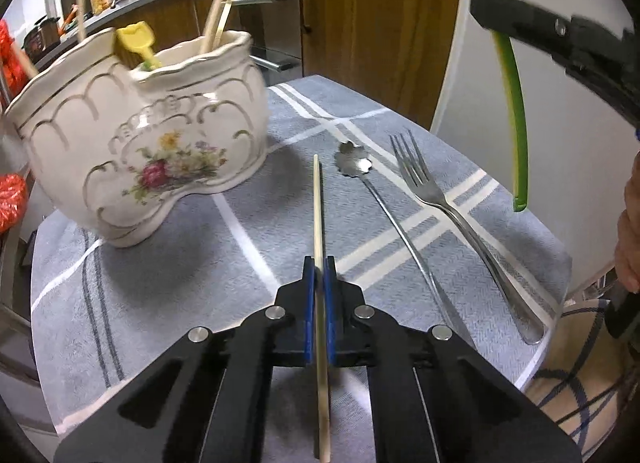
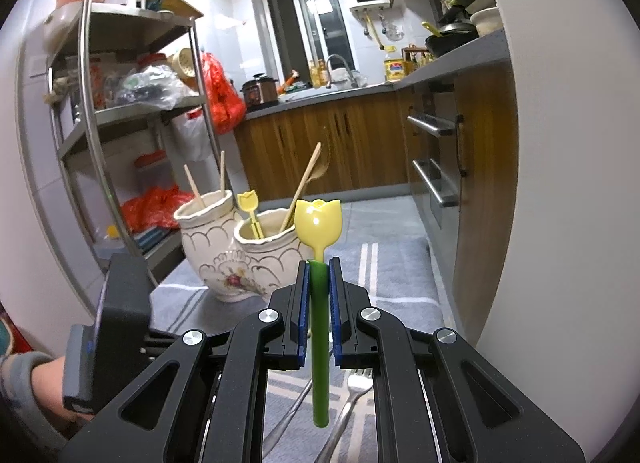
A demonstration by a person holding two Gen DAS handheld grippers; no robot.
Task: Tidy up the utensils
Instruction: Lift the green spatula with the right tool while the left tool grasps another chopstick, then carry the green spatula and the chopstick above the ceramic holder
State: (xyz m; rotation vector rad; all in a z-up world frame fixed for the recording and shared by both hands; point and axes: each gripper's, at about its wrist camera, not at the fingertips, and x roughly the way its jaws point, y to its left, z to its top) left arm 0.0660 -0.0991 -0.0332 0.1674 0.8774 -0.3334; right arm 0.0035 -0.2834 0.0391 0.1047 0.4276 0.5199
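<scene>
Pale wooden chopstick (image 1: 319, 223) flat on cloth, pinched. Flower-bowled steel spoon (image 1: 376, 199) and steel fork (image 1: 448, 207) beside it. Green-handled yellow tulip spoon (image 2: 319, 287) upright, clamped. Floral ceramic holder (image 1: 136, 135) holds others.

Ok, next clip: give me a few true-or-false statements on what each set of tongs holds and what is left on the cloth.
1. The left tongs are shut on the wooden chopstick. True.
2. The right tongs hold a metal fork. False: they grip the green-handled tulip spoon.
3. The fork lies on the cloth. True.
4. The ceramic holder is empty. False: utensils already stand in it.
5. The flower-bowled metal spoon stands in the holder. False: it lies on the cloth between chopstick and fork.
</scene>
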